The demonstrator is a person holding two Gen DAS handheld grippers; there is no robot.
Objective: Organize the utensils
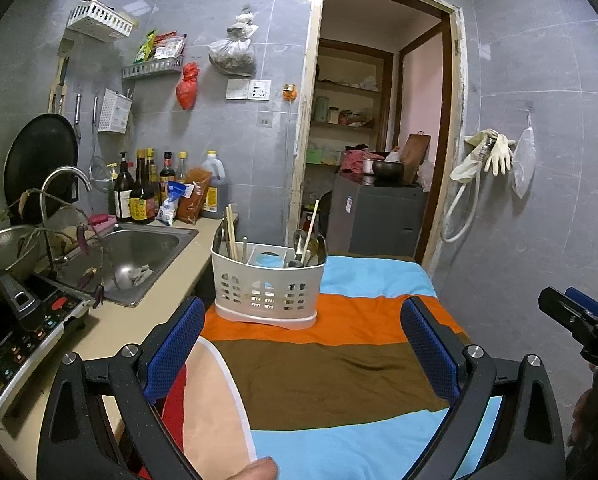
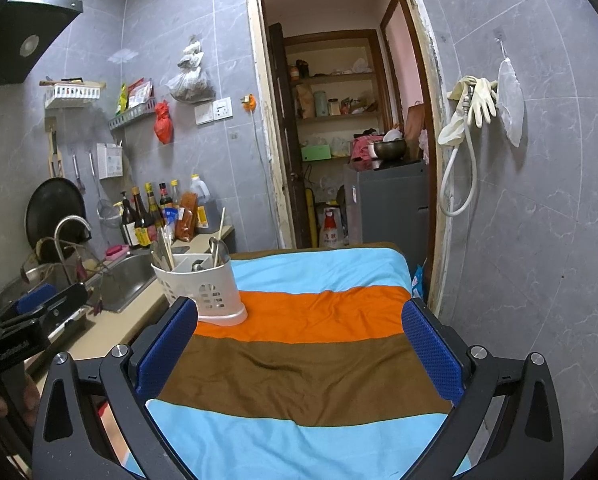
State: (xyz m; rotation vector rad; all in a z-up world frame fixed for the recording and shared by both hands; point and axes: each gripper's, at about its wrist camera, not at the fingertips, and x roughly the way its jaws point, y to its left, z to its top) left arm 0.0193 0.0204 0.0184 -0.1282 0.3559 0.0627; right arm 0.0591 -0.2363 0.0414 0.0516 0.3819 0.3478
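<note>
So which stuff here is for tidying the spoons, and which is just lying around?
For the job: caddy, chopsticks, spoons.

Just lying around: sauce bottles, sink, pan, rubber gloves, red bag.

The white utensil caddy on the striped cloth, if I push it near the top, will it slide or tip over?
The caddy probably tips before it slides: it looks like light perforated plastic, with tall chopsticks and spoons standing above its rim. The cloth under it is soft and wrinkled, so it may bunch up. Pushing low near the base seems safer.
</note>
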